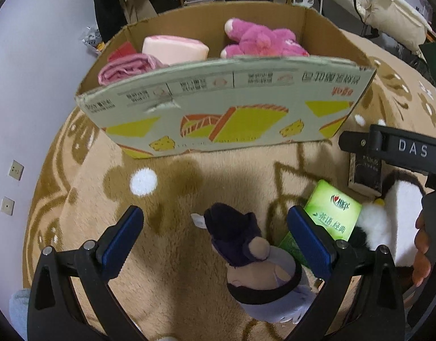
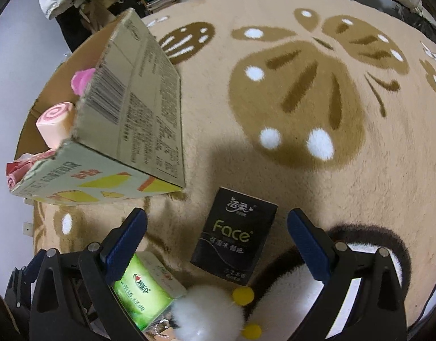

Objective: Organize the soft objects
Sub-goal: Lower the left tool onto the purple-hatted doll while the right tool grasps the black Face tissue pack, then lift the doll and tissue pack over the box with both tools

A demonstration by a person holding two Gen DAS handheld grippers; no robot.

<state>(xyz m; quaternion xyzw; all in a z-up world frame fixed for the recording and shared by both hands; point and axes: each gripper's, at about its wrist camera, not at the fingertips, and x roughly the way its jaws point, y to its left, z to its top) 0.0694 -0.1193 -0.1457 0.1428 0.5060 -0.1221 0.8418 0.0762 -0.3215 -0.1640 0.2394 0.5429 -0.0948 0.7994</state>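
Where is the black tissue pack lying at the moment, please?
In the right wrist view, the black tissue pack lies on the rug ahead of the open right gripper, between the green tissue pack and the black-and-white plush.

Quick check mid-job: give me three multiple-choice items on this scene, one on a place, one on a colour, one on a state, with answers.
1. Where is the pink plush toy?
A. on the rug
B. in the cardboard box
C. in the left tongs

2. What colour is the Face tissue pack?
A. black
B. green
C. pink

3. The right tongs are:
A. shut on the pack
B. open
C. out of view

Answers: 1 B, it lies behind the box wall; 2 A, its wrapper is dark; 3 B, both fingers stand apart with nothing gripped.
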